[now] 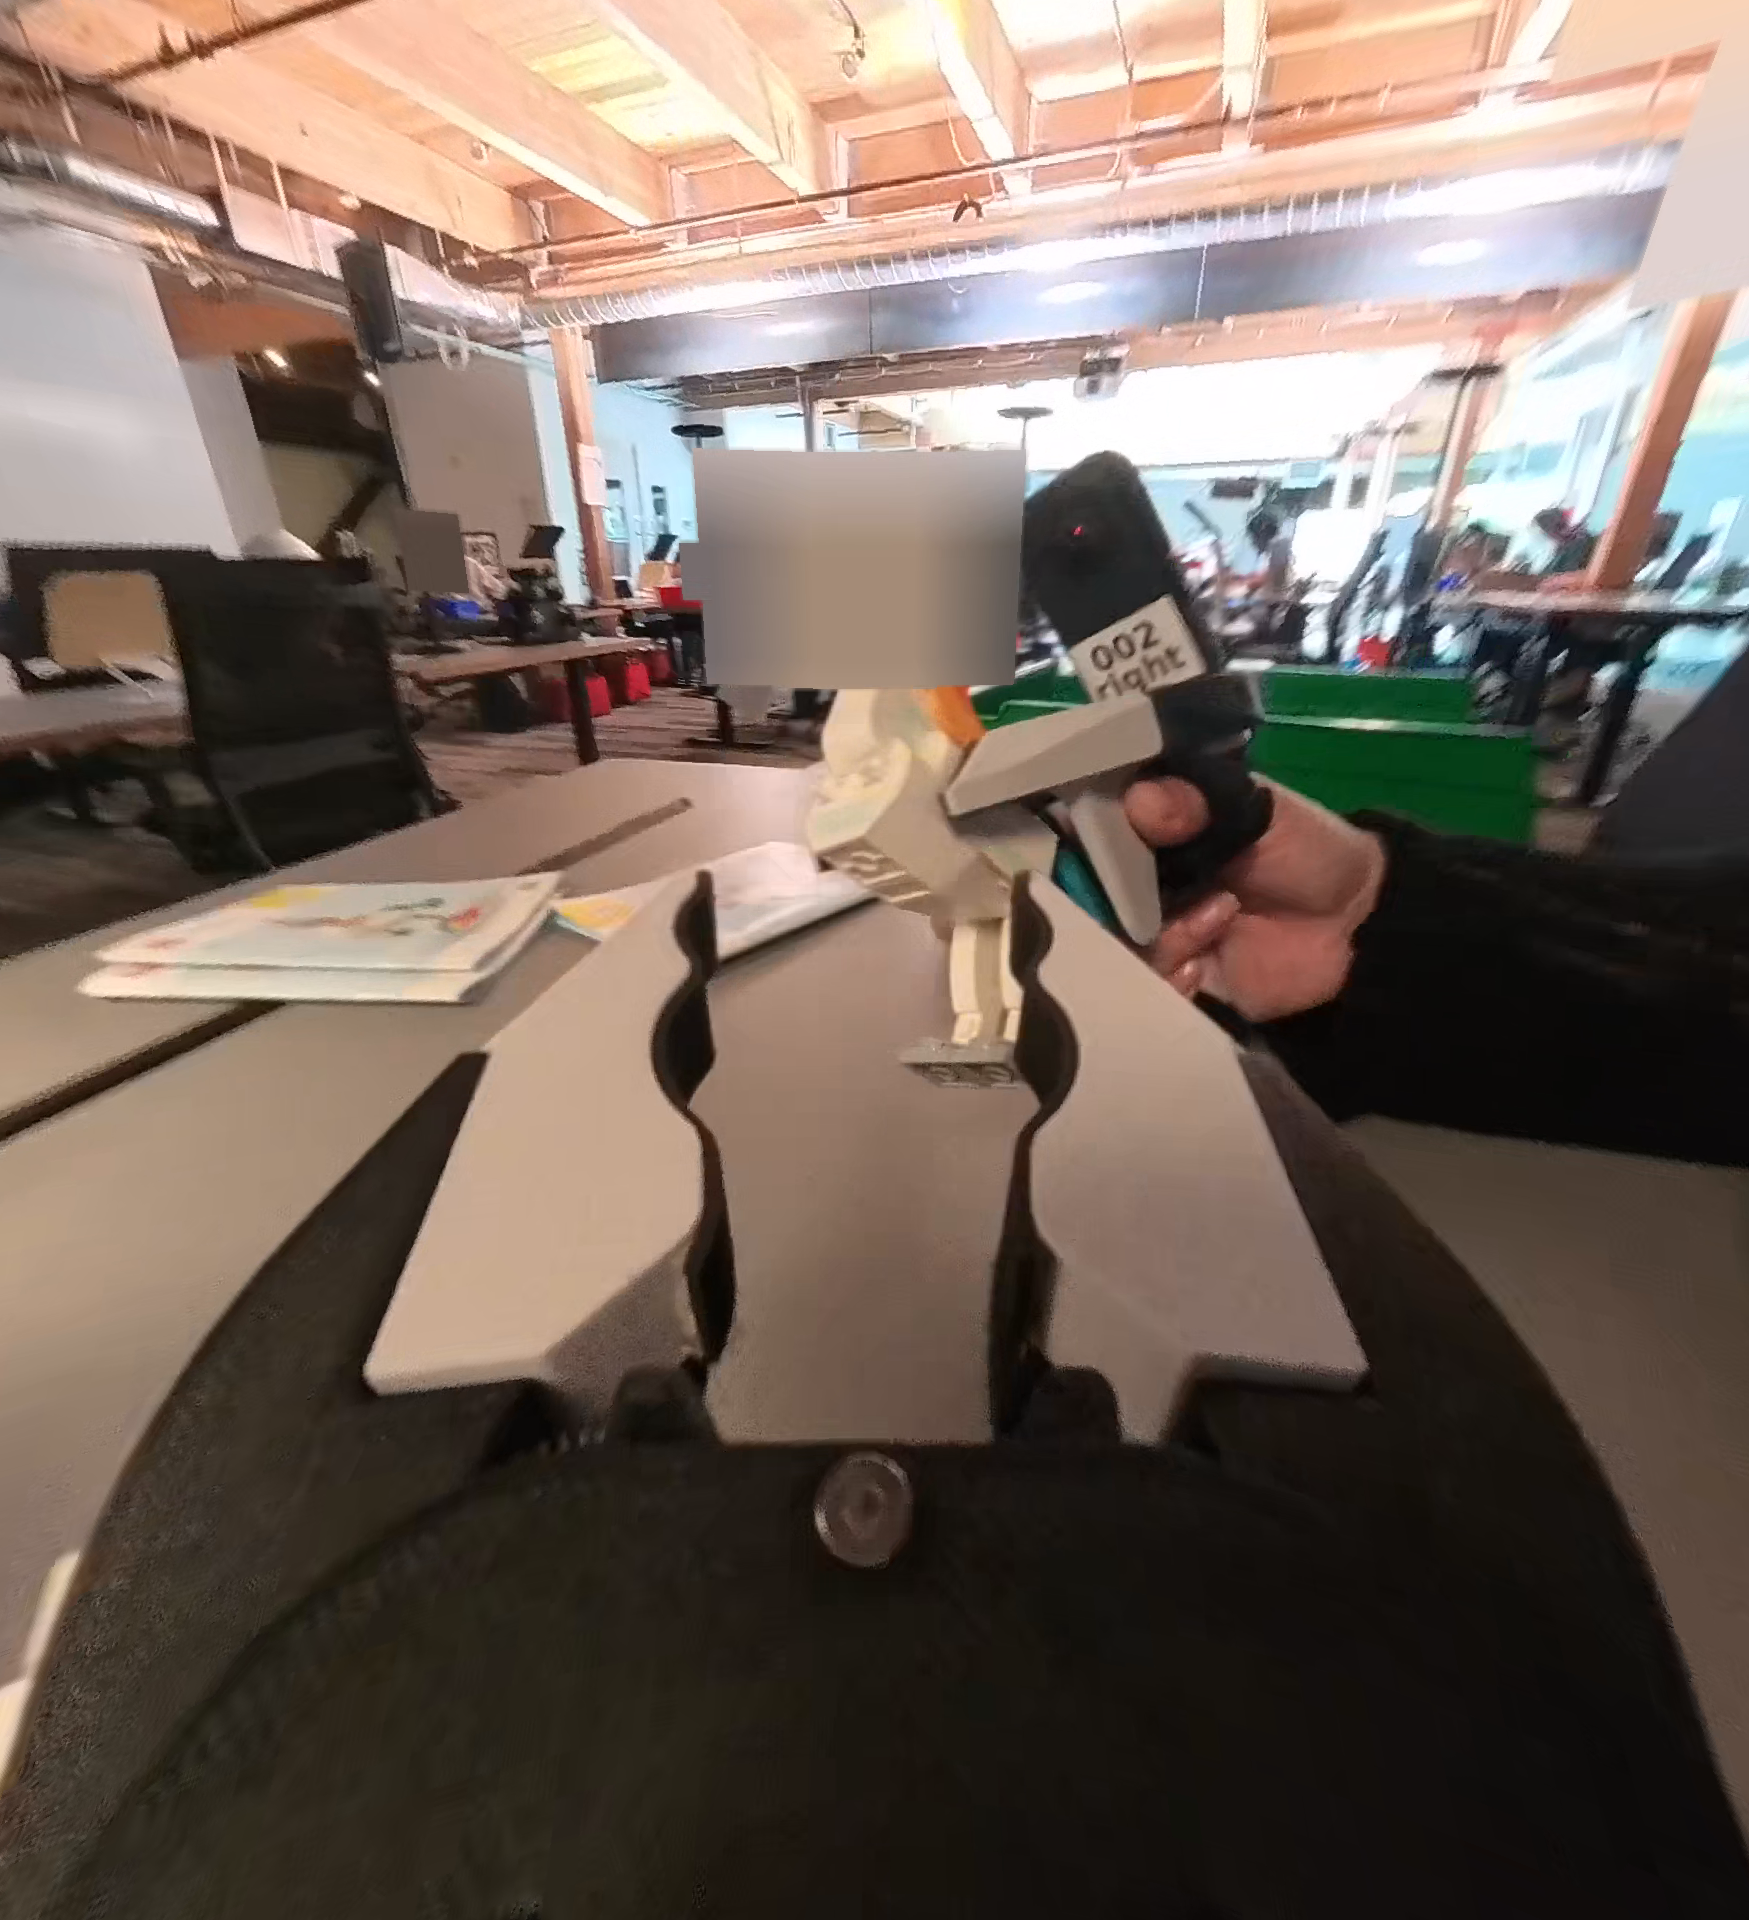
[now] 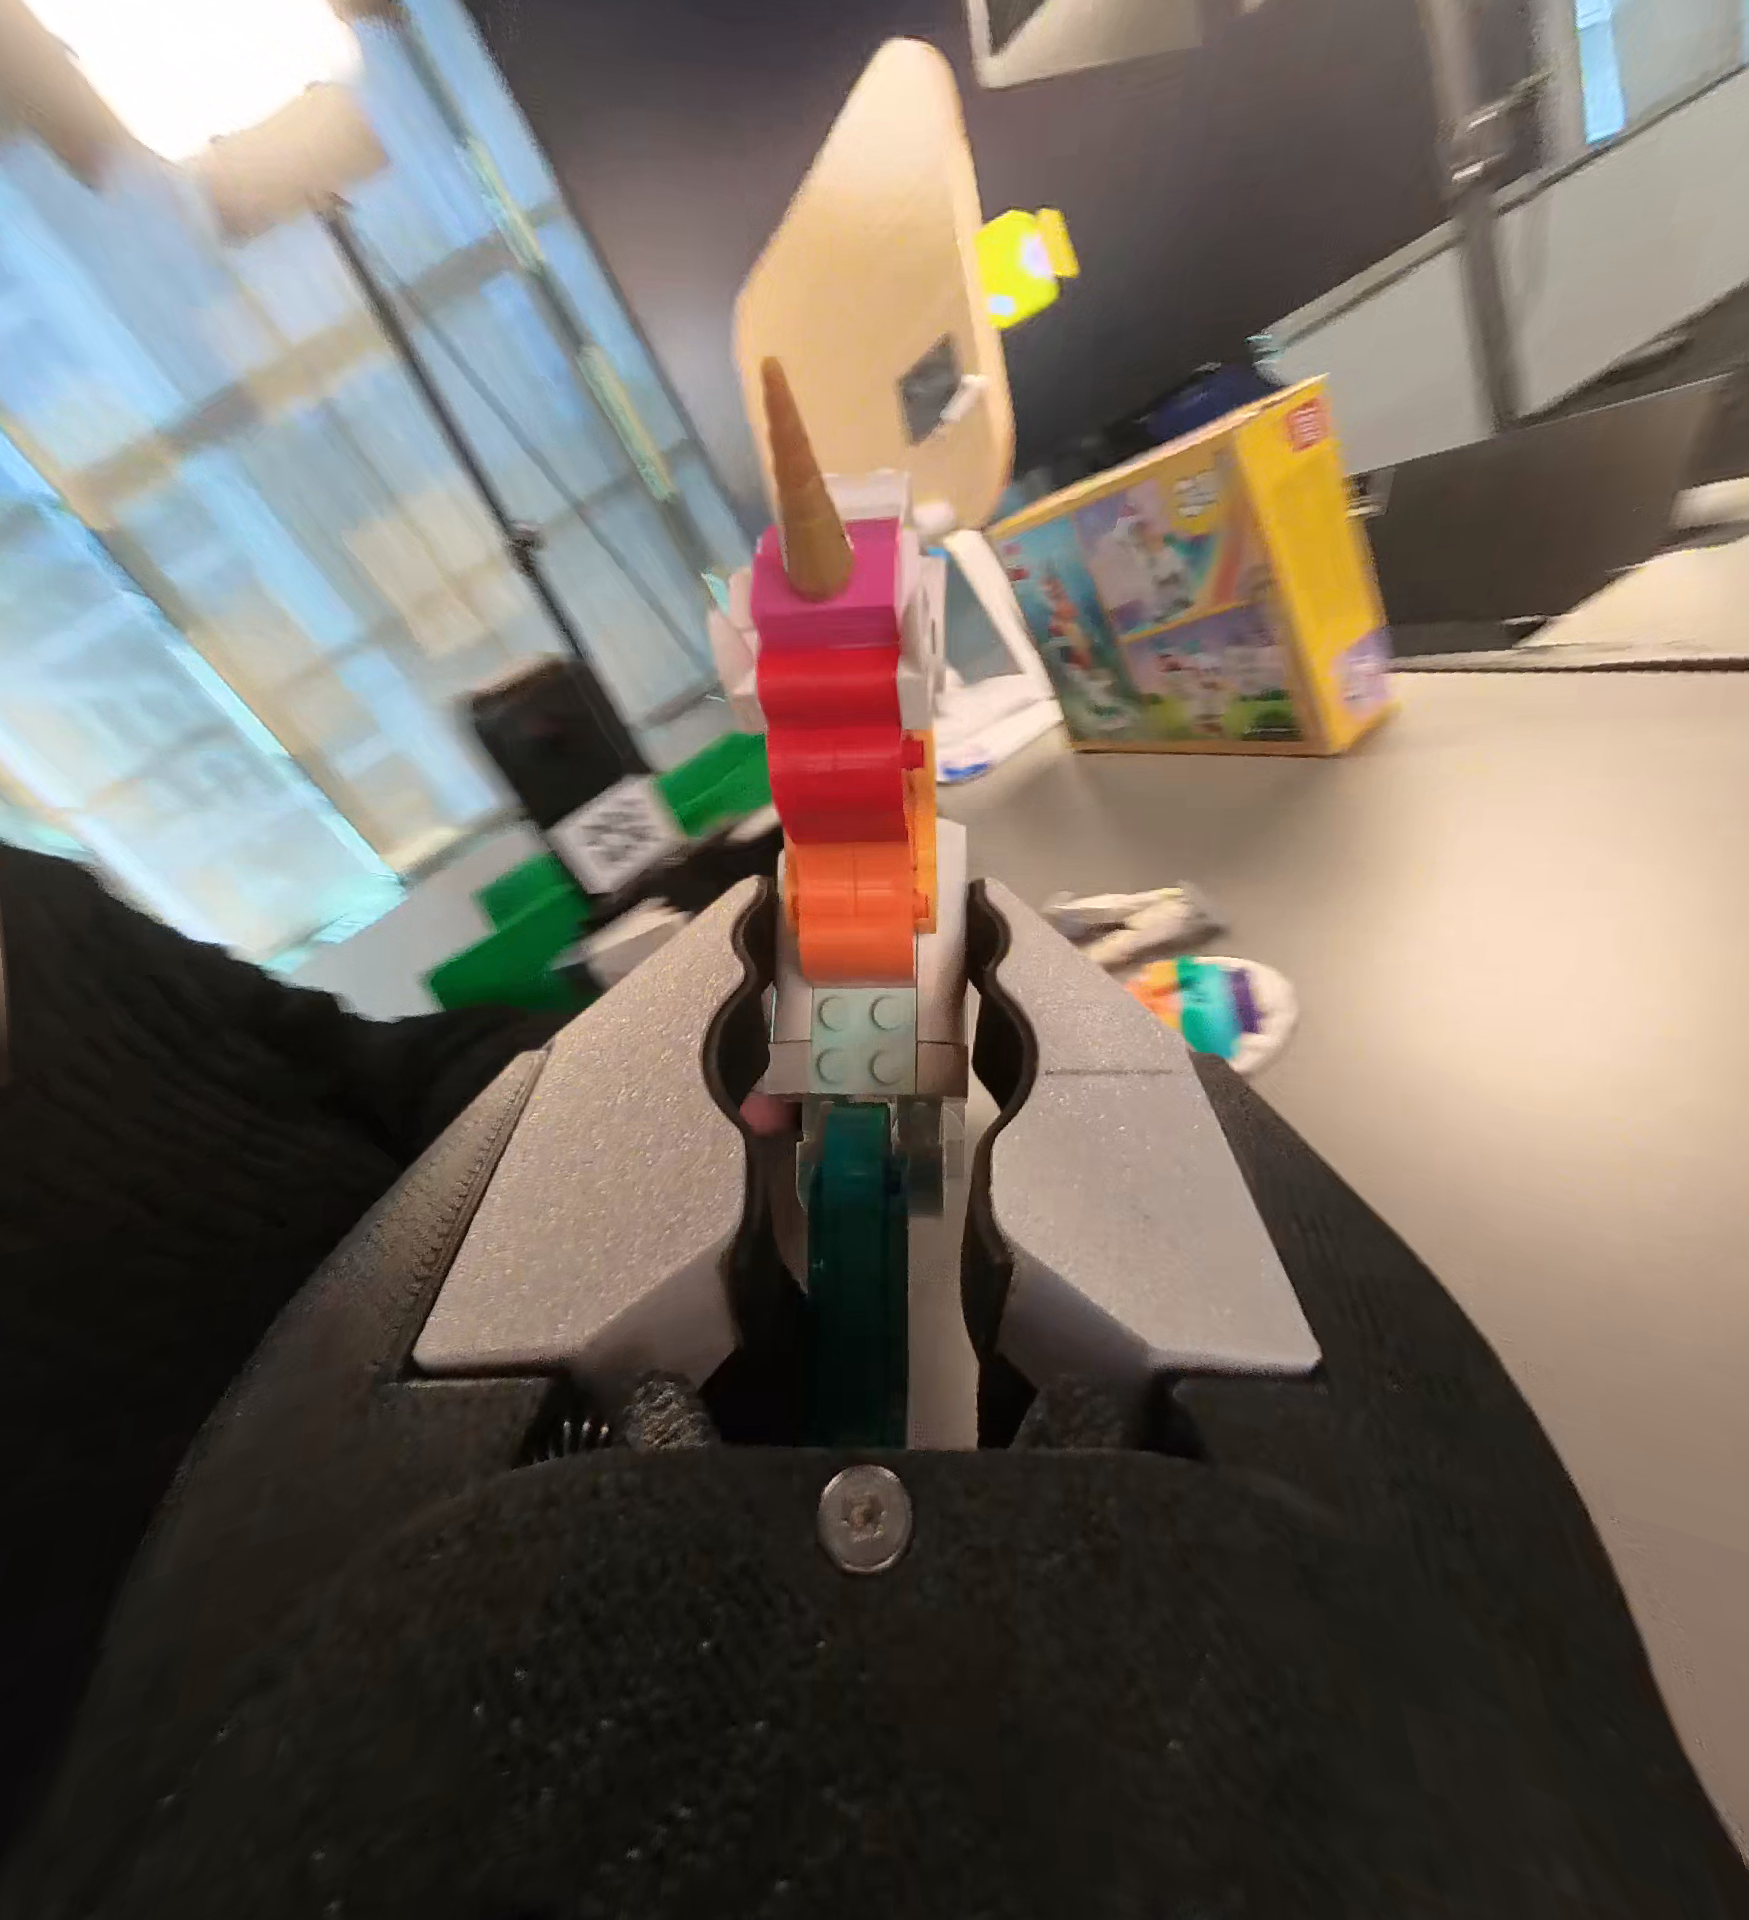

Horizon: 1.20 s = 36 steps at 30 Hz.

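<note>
My right gripper (image 2: 868, 914) is shut on a brick-built unicorn (image 2: 849, 790): white body, gold horn, pink, red and orange mane, teal tail between the fingers. In the left wrist view the same unicorn (image 1: 901, 821) stands with its white leg on a small grey plate on the grey table (image 1: 226, 1143), held by the right gripper (image 1: 1046, 769) and a hand (image 1: 1265, 914). My left gripper (image 1: 862, 904) is open and empty, its fingertips either side of the unicorn's leg, a little short of it.
Folded instruction booklets (image 1: 330, 935) lie on the table to the left. A yellow toy box (image 2: 1213, 582) stands farther back on the table, with a pile of loose coloured bricks (image 2: 1202, 997) and a plastic bag near it. Office chairs and desks stand behind.
</note>
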### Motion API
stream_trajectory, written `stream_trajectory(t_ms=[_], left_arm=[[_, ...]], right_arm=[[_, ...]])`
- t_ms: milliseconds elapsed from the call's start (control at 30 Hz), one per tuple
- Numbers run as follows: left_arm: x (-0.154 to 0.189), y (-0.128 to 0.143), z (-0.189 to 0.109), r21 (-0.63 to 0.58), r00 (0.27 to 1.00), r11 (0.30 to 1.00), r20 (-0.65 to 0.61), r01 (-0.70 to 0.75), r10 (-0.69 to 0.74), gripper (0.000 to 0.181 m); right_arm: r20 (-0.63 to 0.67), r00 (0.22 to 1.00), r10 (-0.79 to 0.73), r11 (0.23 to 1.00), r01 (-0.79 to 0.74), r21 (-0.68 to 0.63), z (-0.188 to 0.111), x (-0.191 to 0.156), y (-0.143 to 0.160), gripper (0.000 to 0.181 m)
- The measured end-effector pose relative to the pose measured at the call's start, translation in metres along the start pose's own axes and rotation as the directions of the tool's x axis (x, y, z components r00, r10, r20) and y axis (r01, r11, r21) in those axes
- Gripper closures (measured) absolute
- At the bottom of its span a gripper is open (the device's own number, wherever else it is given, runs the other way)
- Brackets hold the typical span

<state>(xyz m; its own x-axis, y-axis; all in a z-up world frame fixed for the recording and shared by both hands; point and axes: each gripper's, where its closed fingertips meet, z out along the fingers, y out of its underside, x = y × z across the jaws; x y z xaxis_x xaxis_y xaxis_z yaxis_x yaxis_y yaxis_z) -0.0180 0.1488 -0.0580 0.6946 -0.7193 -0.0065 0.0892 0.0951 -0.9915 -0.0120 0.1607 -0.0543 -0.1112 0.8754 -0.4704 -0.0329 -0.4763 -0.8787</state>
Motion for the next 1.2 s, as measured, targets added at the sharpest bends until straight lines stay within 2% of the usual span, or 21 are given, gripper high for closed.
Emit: stream_trajectory(t_ms=[100, 200, 367, 667, 900, 1000, 1133, 1200], left_arm=[[0.005, -0.002, 0.002, 0.021, 0.975, 0.98, -0.109, 0.196, -0.193, 0.123], [0.012, -0.001, 0.004, -0.016, 0.898, 0.925, -0.23, 0.381, -0.374, 0.128], [0.017, 0.001, 0.006, -0.066, 0.782, 0.839, -0.328, 0.54, -0.529, 0.135], [0.028, 0.006, 0.014, -0.127, 0.743, 0.816, -0.353, 0.564, -0.568, 0.138], [0.034, 0.008, 0.016, -0.148, 0.738, 0.82, -0.37, 0.553, -0.565, 0.137], [0.032, 0.008, 0.016, -0.144, 0.733, 0.812, -0.362, 0.566, -0.575, 0.146], [0.033, 0.008, 0.016, -0.156, 0.728, 0.81, -0.368, 0.565, -0.579, 0.147], [0.033, 0.008, 0.015, -0.157, 0.744, 0.824, -0.363, 0.545, -0.561, 0.147]], right_arm=[[0.106, 0.992, 0.073, 0.997, -0.076, 0.02, 0.004, -0.012, 0.001, 0.146], [0.186, 0.973, 0.136, 0.989, -0.145, 0.036, 0.006, -0.02, 0.0, 0.146], [0.266, 0.937, 0.227, 0.965, -0.254, 0.069, 0.005, -0.023, -0.004, 0.146], [0.315, 0.898, 0.307, 0.926, -0.359, 0.119, 0.01, -0.022, -0.003, 0.146], [0.241, 0.943, 0.229, 0.955, -0.265, 0.132, 0.017, -0.019, 0.004, 0.146], [0.228, 0.953, 0.198, 0.965, -0.231, 0.125, 0.018, -0.021, 0.005, 0.146], [0.208, 0.966, 0.157, 0.977, -0.183, 0.114, 0.017, -0.022, 0.005, 0.146], [0.182, 0.977, 0.11, 0.981, -0.137, 0.141, 0.015, -0.022, 0.0, 0.14]])
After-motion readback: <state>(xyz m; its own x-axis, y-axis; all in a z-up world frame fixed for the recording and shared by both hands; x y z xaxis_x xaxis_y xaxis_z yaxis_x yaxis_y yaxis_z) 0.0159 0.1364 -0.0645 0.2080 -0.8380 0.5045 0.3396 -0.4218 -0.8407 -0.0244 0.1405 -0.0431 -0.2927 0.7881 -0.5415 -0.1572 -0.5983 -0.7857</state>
